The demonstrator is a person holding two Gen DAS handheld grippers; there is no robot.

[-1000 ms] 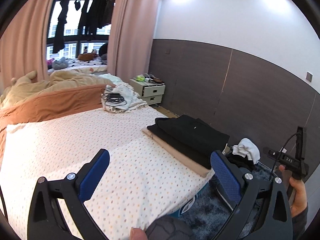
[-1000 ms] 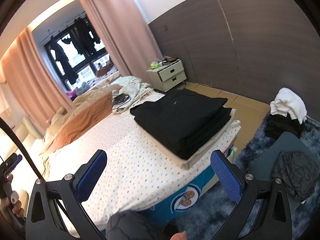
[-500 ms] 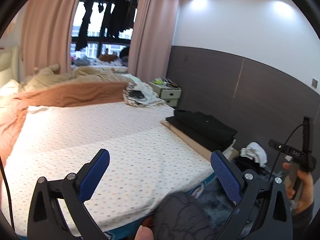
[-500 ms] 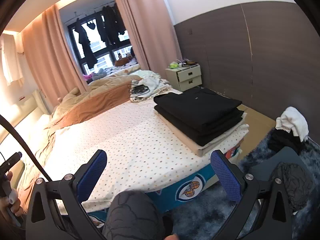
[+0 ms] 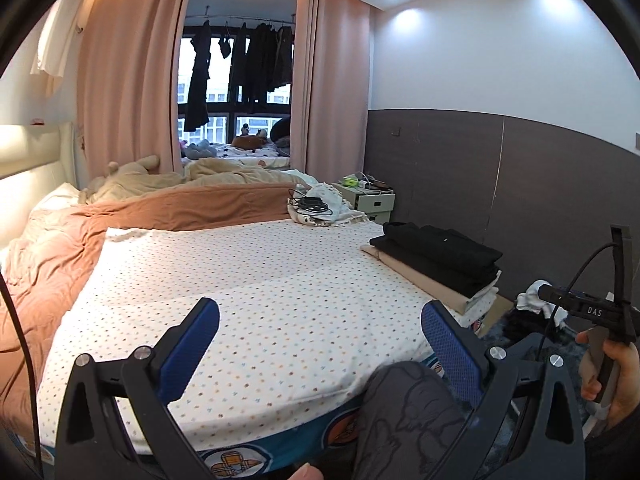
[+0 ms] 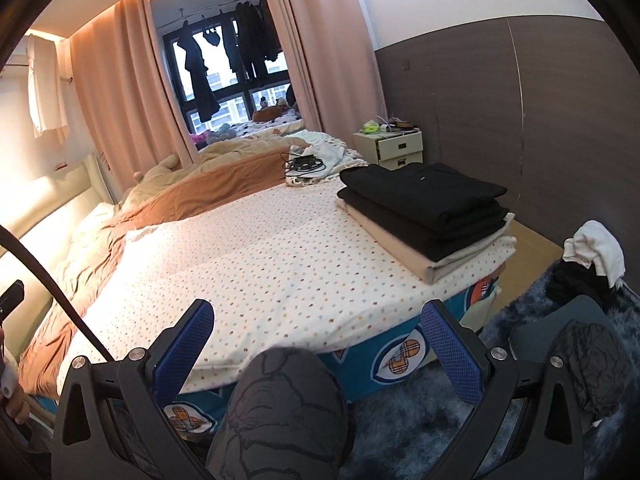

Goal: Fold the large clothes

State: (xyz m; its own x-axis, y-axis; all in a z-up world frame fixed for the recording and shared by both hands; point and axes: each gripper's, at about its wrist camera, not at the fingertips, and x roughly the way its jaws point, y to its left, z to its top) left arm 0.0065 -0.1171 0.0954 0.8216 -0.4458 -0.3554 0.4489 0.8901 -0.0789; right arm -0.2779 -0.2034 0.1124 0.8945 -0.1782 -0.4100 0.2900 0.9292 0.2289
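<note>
I see the bed (image 6: pixel 280 248) stretching ahead of me, with a stack of folded clothes (image 6: pixel 424 208) on its right edge. Behind the stack, a nightstand (image 6: pixel 394 146) stands against the wall. A quilt (image 5: pixel 168 210) lies across the far side, the window (image 5: pixel 236 80) beyond it. A clothes heap (image 6: pixel 592 264) sits on the floor to the right.

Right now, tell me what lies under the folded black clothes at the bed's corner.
Under the folded black clothes lies a folded beige garment, resting on the dotted sheet. The black layers cover most of it, so only its edges show; anything between the layers is hidden.
</note>
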